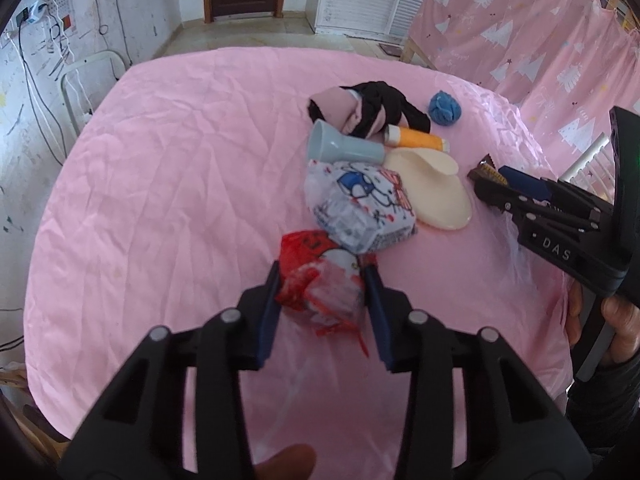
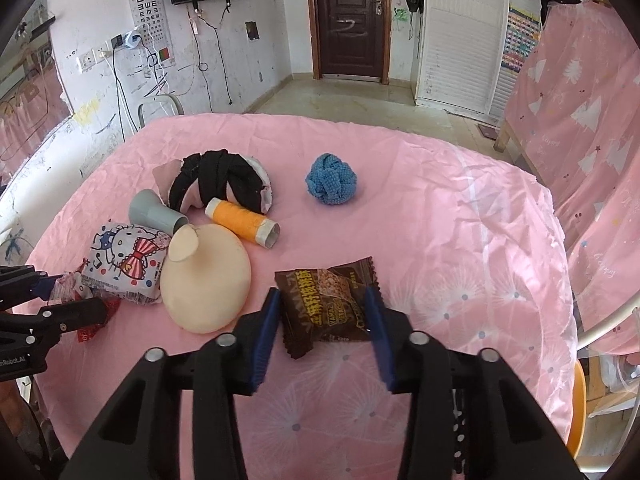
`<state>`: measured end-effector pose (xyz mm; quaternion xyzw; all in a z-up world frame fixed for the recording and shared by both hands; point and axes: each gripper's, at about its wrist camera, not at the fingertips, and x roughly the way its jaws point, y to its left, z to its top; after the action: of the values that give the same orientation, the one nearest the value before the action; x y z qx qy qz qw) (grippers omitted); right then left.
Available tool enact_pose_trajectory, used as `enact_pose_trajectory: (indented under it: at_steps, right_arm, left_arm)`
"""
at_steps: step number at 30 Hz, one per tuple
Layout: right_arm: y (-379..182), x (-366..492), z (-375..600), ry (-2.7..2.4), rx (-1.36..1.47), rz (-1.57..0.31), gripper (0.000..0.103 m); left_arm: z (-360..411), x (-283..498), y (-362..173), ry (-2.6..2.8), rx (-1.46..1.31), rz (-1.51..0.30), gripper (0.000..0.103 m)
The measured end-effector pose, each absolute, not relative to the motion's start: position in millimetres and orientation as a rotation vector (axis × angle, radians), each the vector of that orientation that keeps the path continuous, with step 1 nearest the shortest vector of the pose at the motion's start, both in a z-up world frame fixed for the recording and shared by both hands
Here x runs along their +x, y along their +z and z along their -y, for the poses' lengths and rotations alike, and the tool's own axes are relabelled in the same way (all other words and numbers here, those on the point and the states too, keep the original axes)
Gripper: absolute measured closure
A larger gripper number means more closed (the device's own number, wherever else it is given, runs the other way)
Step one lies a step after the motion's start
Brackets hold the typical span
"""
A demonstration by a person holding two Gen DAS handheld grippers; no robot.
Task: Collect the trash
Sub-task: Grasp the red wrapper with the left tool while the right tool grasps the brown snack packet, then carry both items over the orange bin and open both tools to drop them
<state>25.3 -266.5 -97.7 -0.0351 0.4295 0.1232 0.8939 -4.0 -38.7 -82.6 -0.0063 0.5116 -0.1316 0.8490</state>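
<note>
Trash pickup: left hand-held gripper (image 1: pixel 322 280) clamps a red wrapper (image 1: pixel 320 288); right hand-held gripper (image 2: pixel 323 308) grips a brown snack packet (image 2: pixel 326 304) above the pink bench (image 2: pixel 440 220).

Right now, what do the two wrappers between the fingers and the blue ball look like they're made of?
Red wrapper in the left gripper: thin glossy plastic film, crinkled, partly see-through. Brown snack packet in the right gripper: printed plastic or foil film, shiny, with zigzag-cut ends. Blue ball: matte knitted or crocheted yarn, judging by the visible stitch texture.
</note>
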Motion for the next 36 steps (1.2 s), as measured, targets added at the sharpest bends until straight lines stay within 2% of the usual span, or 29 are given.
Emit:
enact_pose_trajectory:
  at_steps: [4,18,26,36]
  right_arm:
    - [-94,22,270,0.259,-0.06,-0.877,0.08]
    - [-45,-12,305,0.29,0.023,-0.732,0.08]
    - [-16,-35,346,0.227,0.068,-0.646,0.08]
    - [-15,-64,422,0.101,0.143,-0.609,0.08]
  left_arm:
    - [40,-9,-78,-0.27,-0.003,-1.063,0.066]
    - [50,-29,-23,-0.247,0.025,-0.918,0.066]
    - [95,-27,3,-0.308,0.077,-0.861,0.066]
    - [178,-26,16,-0.452,0.151,-0.837,0.065]
